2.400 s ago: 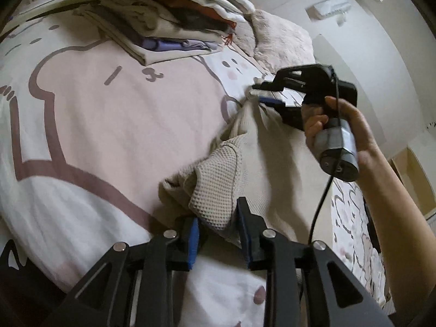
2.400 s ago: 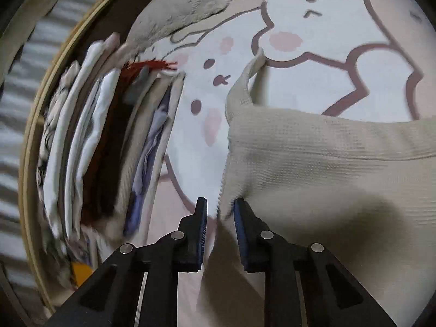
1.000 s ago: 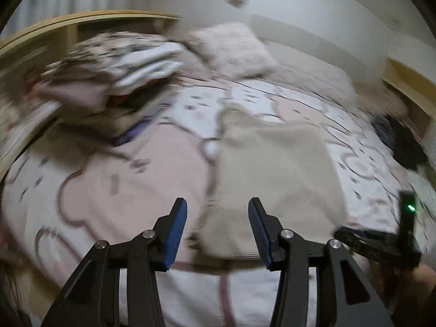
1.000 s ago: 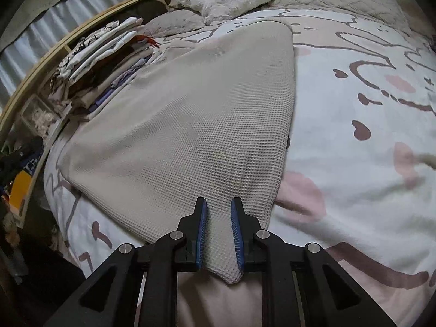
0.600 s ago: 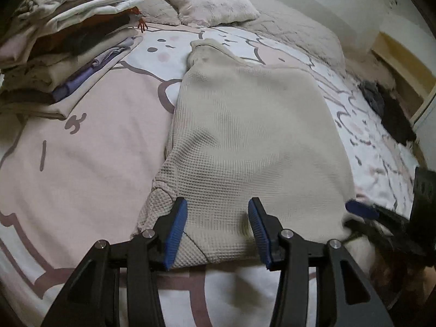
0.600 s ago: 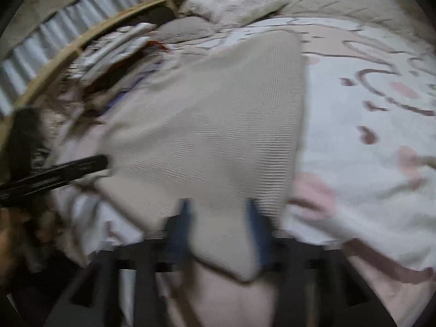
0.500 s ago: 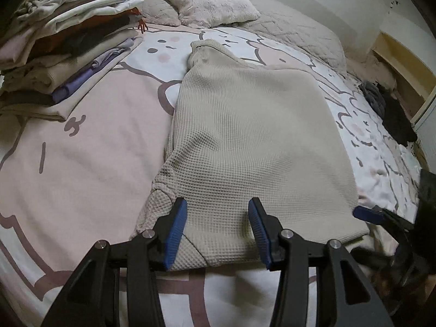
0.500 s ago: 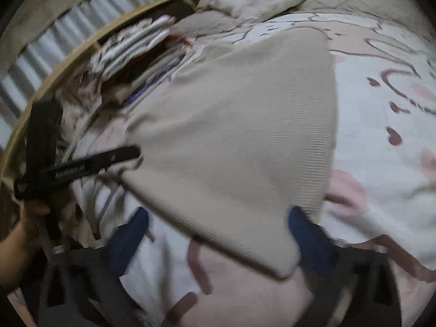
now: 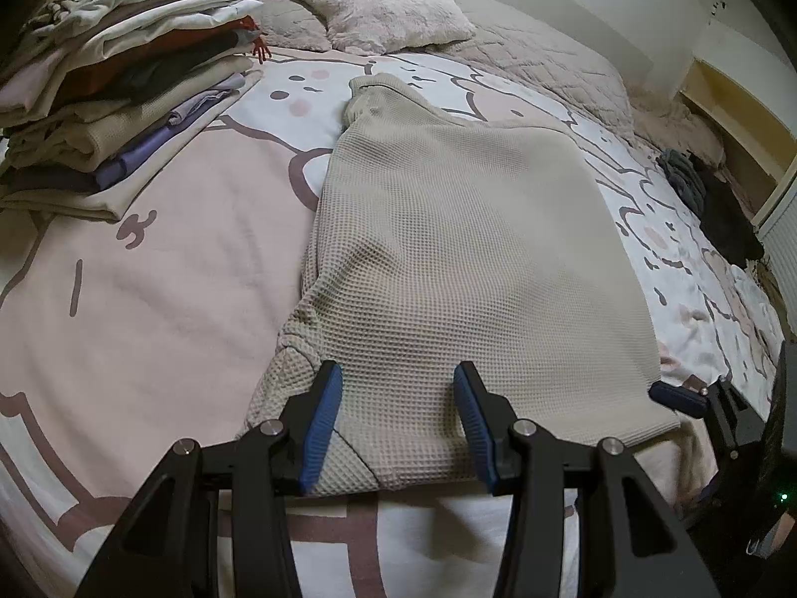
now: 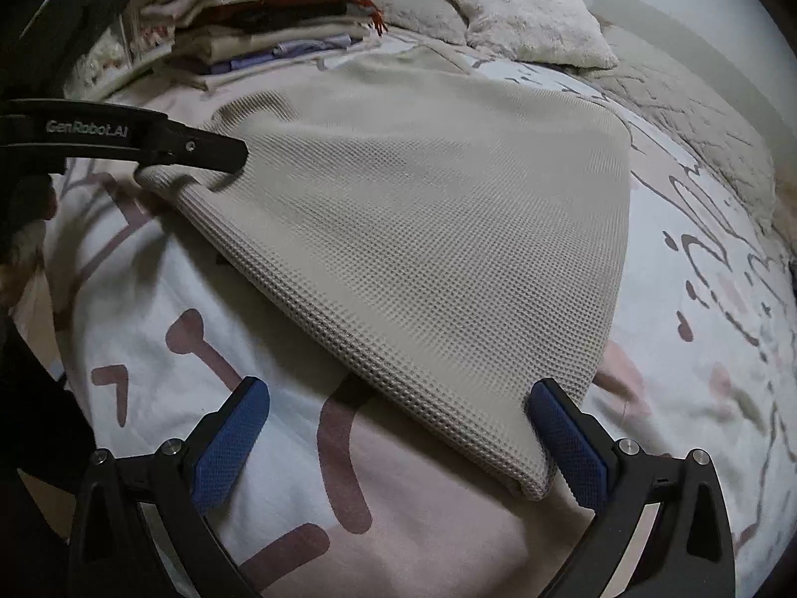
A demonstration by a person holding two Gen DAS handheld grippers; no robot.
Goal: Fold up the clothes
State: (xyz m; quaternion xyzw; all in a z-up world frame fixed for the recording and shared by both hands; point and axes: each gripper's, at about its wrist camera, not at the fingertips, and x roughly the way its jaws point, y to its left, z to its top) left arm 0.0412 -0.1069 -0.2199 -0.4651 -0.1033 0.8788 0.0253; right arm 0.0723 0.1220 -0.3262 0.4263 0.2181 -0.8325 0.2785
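On a bed (image 9: 149, 269) with a pink cartoon-print cover, our beige waffle-knit garment (image 9: 448, 259) lies spread flat, seemingly for folding; both hand-held grippers, left (image 9: 398, 423) and right (image 10: 398, 441), hover spread, gripping nothing.

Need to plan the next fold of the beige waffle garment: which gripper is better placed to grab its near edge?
Left. The left gripper already straddles the garment's near hem; the right gripper stands wide open at its corner.

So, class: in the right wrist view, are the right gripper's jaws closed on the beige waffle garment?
No: the right gripper stands wide open over the beige waffle garment's corner.
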